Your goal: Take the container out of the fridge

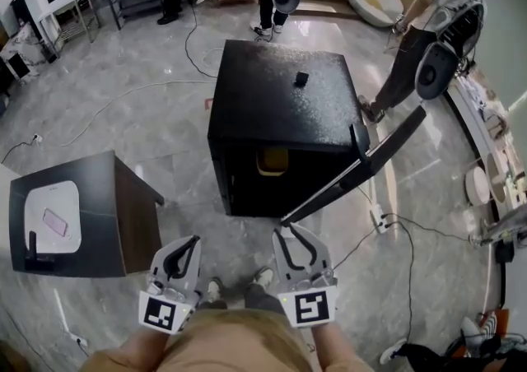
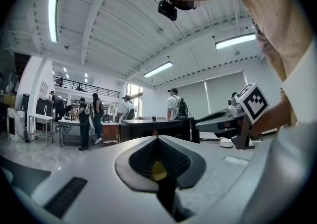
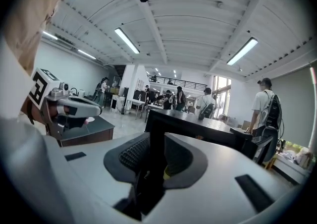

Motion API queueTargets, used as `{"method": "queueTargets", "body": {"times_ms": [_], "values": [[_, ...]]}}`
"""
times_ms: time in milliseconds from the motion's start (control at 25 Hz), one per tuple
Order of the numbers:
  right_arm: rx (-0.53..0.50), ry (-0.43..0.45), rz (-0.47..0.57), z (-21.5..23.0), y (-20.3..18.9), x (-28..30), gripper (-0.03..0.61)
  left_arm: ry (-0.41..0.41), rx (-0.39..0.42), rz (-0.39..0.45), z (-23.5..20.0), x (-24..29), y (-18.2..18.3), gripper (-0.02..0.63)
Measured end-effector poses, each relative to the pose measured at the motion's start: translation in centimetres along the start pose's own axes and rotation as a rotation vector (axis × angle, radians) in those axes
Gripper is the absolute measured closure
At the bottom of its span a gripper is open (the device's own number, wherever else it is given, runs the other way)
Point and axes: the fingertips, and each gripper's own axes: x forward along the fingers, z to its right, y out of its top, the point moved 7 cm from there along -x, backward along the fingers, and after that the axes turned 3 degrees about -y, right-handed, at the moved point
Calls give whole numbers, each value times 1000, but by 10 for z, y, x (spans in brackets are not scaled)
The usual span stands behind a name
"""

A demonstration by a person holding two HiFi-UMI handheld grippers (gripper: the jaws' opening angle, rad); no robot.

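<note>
Two grippers hung low before the fridge [image 1: 276, 99], left gripper [image 1: 192, 242] closed on nothing, right gripper [image 1: 291, 232] with jaws apart near the open door [image 1: 370, 158]; with the container [image 1: 272, 161] inside on its shelf, reaching in to grasp it seemed the next move.

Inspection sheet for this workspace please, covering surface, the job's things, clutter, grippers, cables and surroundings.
Surface: grey marbled floor; the fridge and a dark side table stand on it.
Job's things: black fridge, its door swung open to the right; yellowish container inside, not yet taken out.
Clutter: small black object on the fridge top; white tray holding a pink item on the side table.
Grippers: left gripper shut, empty; right gripper open, nothing between its jaws; both short of the fridge.
Cables: cables loose across the floor behind and right of the fridge.
Surroundings: people standing beyond the fridge.
</note>
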Motion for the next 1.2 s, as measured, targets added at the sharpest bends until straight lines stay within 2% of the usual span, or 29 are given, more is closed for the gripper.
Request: {"method": "queueTargets", "body": {"times_ms": [360,560,1200], "values": [[-156,37,-89,6,-23,20,495,28,-20,-6,2,4,-7,612],[-251,55,-93,12,-36,37,495,45,-21,-6,0,6,-10,612],[-354,76,-138,26,-68,70,474,88,-37,-19,-2,9,-16,612]]}}
